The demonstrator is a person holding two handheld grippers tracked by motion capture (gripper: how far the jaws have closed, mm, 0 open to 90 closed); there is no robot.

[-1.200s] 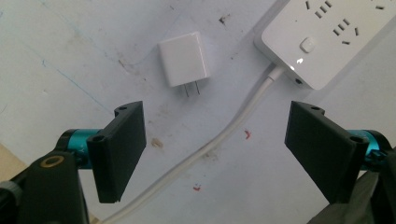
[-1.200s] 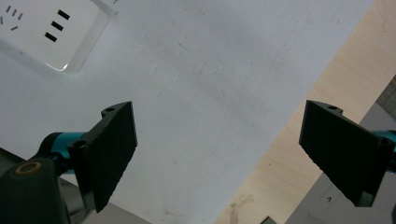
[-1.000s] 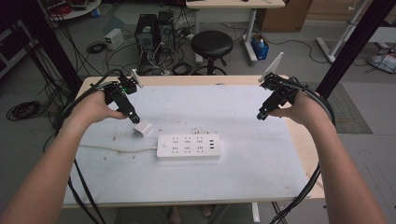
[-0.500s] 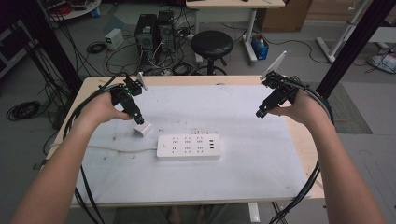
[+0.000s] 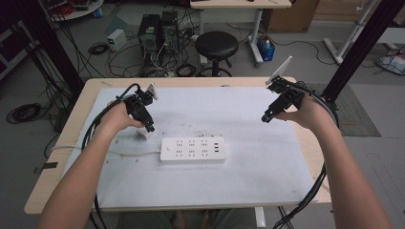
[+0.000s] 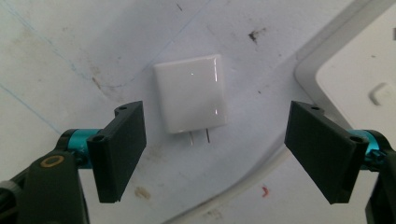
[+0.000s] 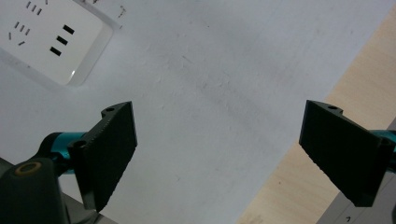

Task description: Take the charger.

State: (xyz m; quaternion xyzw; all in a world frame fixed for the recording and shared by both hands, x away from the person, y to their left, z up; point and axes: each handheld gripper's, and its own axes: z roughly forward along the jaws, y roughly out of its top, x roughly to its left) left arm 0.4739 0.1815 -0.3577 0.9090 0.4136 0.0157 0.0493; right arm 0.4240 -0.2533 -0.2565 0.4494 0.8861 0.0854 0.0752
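The left gripper [image 6: 215, 149] hangs wide open, holding nothing, with the white plug [image 6: 191, 99] at its 12 o'clock; the right gripper [image 7: 219, 154] gapes empty over the mat [image 7: 210, 84].

Surface [image 5: 286, 191]: wooden top under a white sheet, middle of the frame.
Power strip [image 5: 193, 150]: white, flat at centre.
Plug adapter [image 6: 190, 99]: white, lying left of the strip.

White plug adapter [image 6: 190, 94], flat, beside power strip [image 5: 192, 150]
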